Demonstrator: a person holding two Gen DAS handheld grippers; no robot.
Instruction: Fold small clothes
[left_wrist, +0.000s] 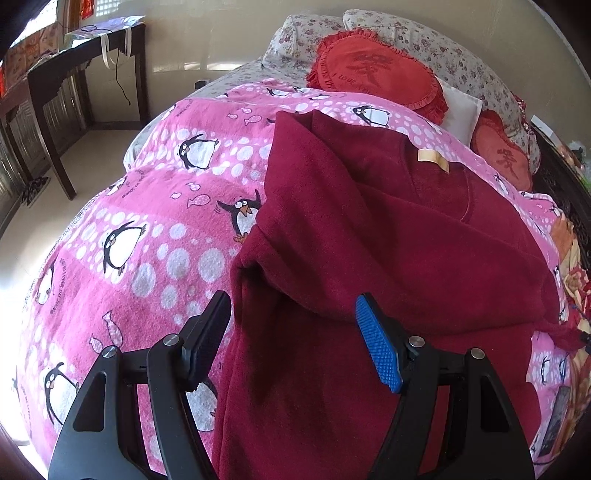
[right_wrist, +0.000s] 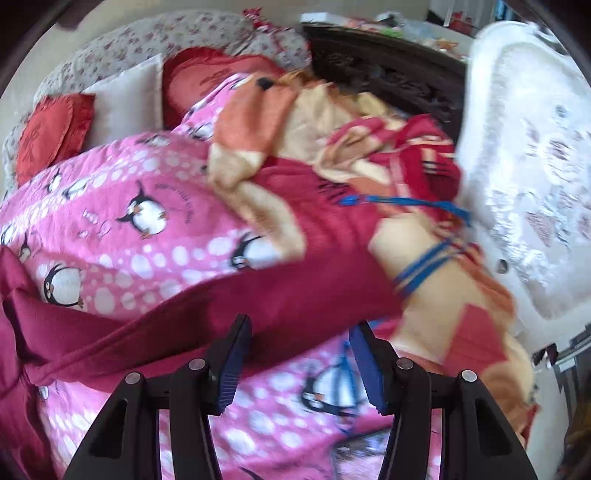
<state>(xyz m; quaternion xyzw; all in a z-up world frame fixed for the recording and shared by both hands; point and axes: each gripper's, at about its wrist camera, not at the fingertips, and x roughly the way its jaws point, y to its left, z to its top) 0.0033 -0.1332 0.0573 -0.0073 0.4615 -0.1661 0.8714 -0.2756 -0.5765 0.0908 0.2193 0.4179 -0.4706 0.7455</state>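
A dark red fleece garment lies on a pink penguin-print blanket on a bed, its left side folded over the body and a beige label showing near the collar. My left gripper is open and empty, its jaws standing wide over the garment's left folded edge. In the blurred right wrist view, one dark red sleeve stretches across the pink blanket. My right gripper is open just above the sleeve's near edge and holds nothing.
Red heart cushions and floral pillows lie at the bed's head. A dark wooden desk stands left of the bed. An orange and cream patterned blanket with blue cords is bunched at right, beside a white lace cover.
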